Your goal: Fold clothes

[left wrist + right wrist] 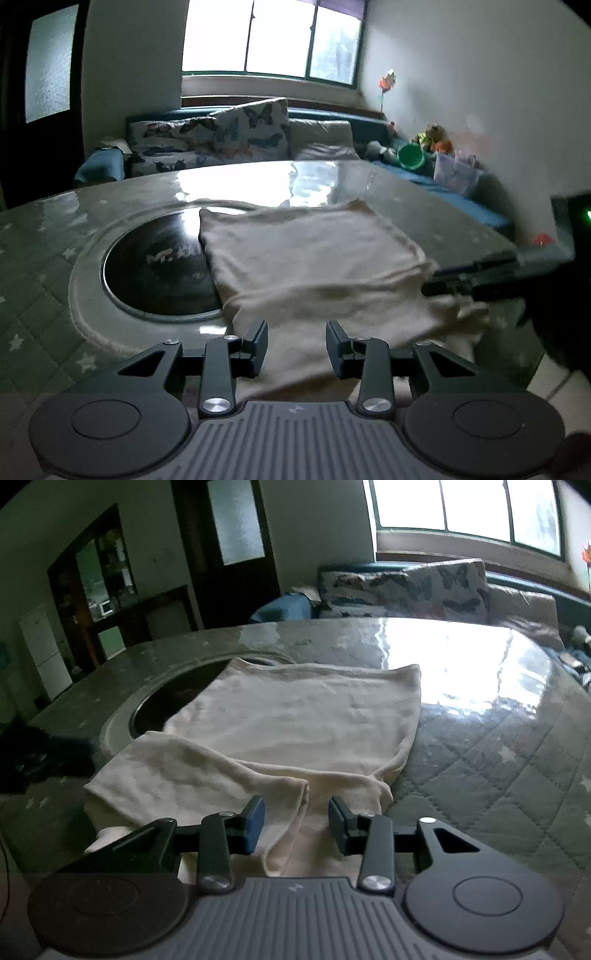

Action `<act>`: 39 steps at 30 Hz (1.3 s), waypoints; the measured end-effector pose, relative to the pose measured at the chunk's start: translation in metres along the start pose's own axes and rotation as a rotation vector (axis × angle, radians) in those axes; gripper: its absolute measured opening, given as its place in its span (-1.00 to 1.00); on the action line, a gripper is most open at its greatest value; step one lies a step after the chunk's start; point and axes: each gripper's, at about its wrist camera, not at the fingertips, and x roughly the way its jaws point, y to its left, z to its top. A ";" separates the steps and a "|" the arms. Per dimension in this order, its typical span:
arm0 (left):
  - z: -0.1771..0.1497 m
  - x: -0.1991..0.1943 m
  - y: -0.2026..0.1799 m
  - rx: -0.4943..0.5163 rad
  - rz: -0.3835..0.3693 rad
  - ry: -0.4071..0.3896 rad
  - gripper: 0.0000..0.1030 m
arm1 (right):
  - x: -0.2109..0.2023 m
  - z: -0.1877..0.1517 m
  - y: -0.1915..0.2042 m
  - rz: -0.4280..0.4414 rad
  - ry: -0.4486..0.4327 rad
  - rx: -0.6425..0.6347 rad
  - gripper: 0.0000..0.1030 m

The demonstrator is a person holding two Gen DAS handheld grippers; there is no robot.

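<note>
On the quilted table [498,775], cream garment [295,716] lies partly folded over the dark inset disc [155,266]; left gripper [296,345] and right gripper [296,825] both gape empty, seemingly just above the near hem — pinch both corners evenly.

A folded cloth [314,258] lies on the table [44,258]. Its left side lies over part of a round plate [155,266] set into the table top. The near end of the cloth reaches the near side of the table.

The left gripper [296,347] is at the near end of the cloth, with one finger on each side and a gap between. The right gripper [296,823] is at the near end too, over a loose flap of the cloth. In the left view, it comes in from the right, beside the cloth's right corner.

Behind the table is a sofa [332,122] with pillows [251,129] on it. Behind the sofa is a window [273,37]. Toys [432,140] sit at the right end of the sofa, by the wall. A door [236,546] stands left of the sofa.
</note>
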 end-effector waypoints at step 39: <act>0.010 0.032 -0.016 0.093 -0.018 0.024 -0.16 | -0.006 -0.007 0.023 -0.019 -0.006 -0.142 -0.74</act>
